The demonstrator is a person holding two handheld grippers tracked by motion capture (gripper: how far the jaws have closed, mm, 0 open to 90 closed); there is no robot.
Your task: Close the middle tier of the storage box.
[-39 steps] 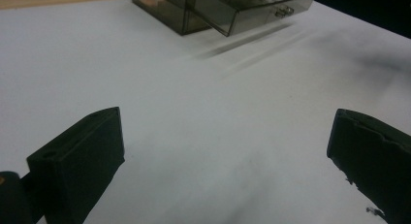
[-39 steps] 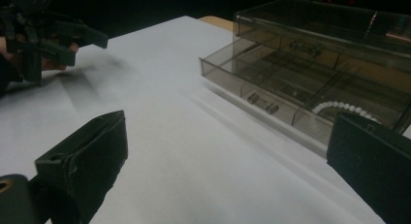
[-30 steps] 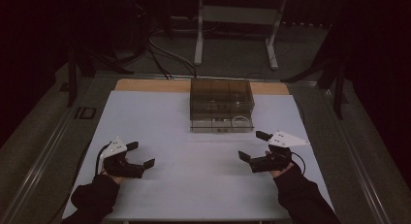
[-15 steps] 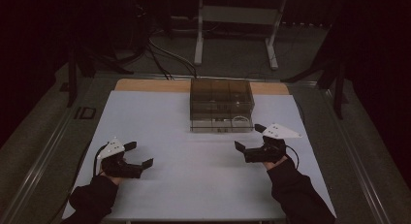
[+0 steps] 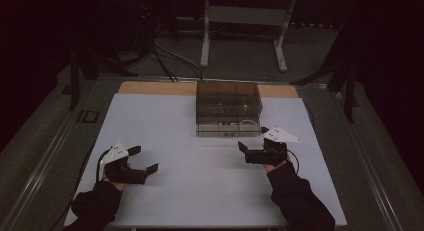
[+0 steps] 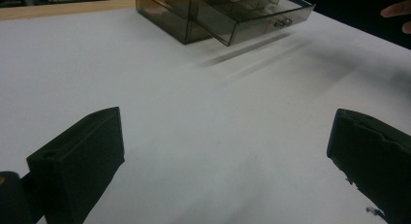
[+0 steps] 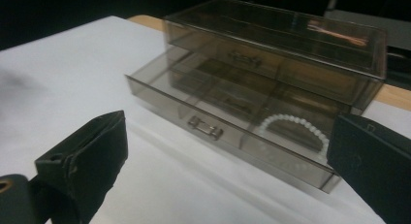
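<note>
The right claw (image 5: 248, 152), jaws wide and empty, approached the smoky clear plastic drawer box (image 7: 271, 83); its lower drawer (image 7: 228, 122), apparently holding a white bead bracelet (image 7: 293, 129), needed pushing shut. Left claw (image 5: 142, 160) rested open.

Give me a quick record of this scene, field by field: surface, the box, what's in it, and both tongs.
surface: white table top
box: smoky clear drawer box at the far middle of the table
drawer: lower drawer pulled out, with a small handle on its front
contents: white bead bracelet in a right-hand compartment of the open drawer
left tongs: open, holding nothing, low over the near left of the table
right tongs: open, holding nothing, just in front of the drawer, facing it
contact: neither tongs touch the box
</note>
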